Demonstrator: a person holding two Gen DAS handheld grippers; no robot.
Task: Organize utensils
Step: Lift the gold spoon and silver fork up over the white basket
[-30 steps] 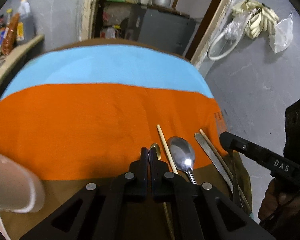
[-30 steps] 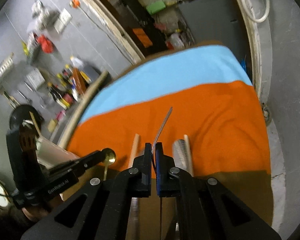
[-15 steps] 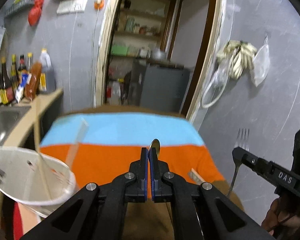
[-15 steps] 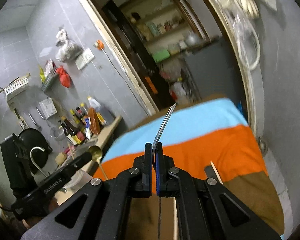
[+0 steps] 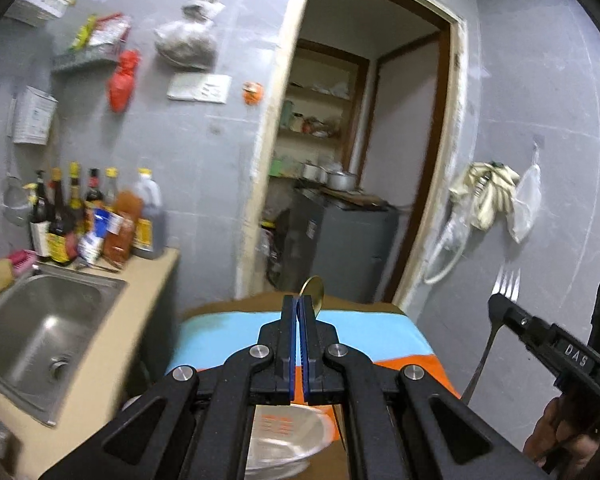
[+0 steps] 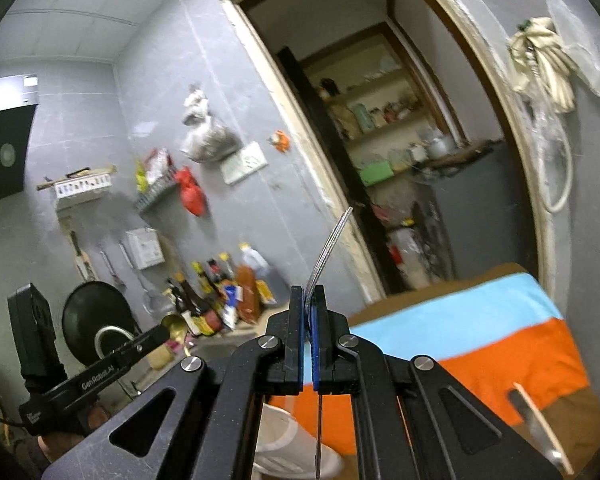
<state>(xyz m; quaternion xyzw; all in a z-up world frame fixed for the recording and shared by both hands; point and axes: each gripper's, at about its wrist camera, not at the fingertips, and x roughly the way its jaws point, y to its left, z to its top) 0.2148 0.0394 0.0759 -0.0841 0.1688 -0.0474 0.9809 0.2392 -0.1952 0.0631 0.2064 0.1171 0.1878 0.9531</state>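
From my left wrist, the worktop (image 5: 384,334) with its orange-and-blue cloth has dropped low since a second ago; I have lifted clear. My left fingers (image 5: 297,312) are pressed together on the gold spoon (image 5: 313,289), its bowl poking up above them. The white container (image 5: 288,446) sits right under them, likely the drop spot. The sink (image 5: 40,328) lies left of the container.

From my right wrist, my right fingers (image 6: 309,312) pinch the fork (image 6: 328,248), tines up. The container (image 6: 280,436) is below, slightly left. A chopstick and knife (image 6: 540,432) remain on the cloth, right of the container. Nothing blocks either descent.
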